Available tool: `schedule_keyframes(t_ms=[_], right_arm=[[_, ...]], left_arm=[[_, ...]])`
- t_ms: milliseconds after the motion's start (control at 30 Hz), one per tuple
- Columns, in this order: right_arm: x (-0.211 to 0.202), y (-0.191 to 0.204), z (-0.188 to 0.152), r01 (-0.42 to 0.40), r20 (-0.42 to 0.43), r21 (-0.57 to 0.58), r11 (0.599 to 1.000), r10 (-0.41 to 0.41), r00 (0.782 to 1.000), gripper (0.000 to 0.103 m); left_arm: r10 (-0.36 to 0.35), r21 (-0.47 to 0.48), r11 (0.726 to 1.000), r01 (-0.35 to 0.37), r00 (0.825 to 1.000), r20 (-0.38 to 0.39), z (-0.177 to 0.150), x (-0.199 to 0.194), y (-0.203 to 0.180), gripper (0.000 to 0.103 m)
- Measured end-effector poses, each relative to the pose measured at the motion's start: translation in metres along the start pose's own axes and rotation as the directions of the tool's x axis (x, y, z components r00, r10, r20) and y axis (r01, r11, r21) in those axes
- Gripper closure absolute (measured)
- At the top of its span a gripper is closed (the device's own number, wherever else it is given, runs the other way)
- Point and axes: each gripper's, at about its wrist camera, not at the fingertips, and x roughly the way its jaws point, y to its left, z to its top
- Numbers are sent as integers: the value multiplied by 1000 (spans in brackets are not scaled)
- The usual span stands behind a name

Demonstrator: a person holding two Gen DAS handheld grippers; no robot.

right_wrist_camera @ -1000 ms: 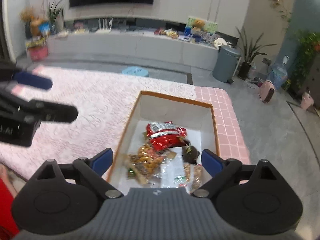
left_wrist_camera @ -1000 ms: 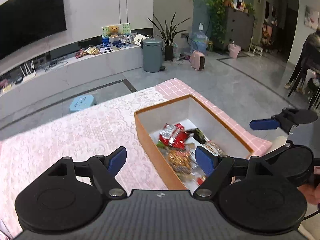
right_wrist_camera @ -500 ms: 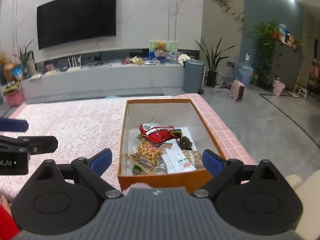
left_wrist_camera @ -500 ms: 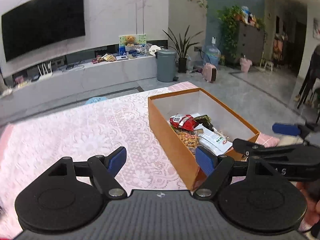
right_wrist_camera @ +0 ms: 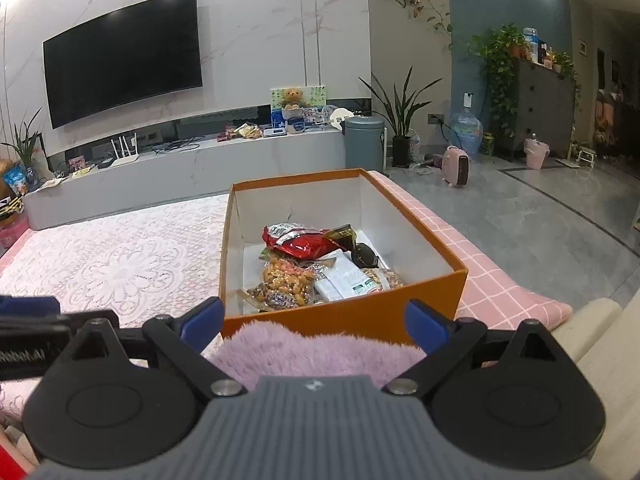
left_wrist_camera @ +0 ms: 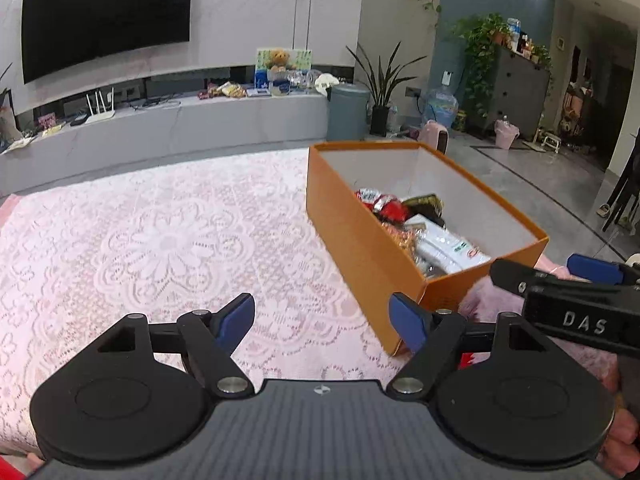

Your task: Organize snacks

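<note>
Tablecloth (left_wrist_camera: 160, 240); box (left_wrist_camera: 372, 256) hiding snacks (right_wrist_camera: 304, 272) partly.

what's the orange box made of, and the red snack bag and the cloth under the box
Orange box: seemingly matte cardboard, with thin straight walls and a plain white inside.
Red snack bag: glossy foil or plastic film, crinkled, catching bright highlights.
Tablecloth: likely white lace with an openwork floral pattern, laid over pink checked fabric.
</note>
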Motion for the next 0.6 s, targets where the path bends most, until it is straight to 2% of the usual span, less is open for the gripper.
schedule_keyframes(t_ms=[333, 600], right_arm=[[1, 8, -10, 15, 18, -42, 999, -14, 1000, 8], [1, 10, -12, 17, 24, -50, 999, -16, 1000, 8]], left_arm=[[32, -19, 999, -33, 999, -44, -2, 2, 5, 13], [45, -21, 999, -46, 998, -44, -2, -2, 5, 13]])
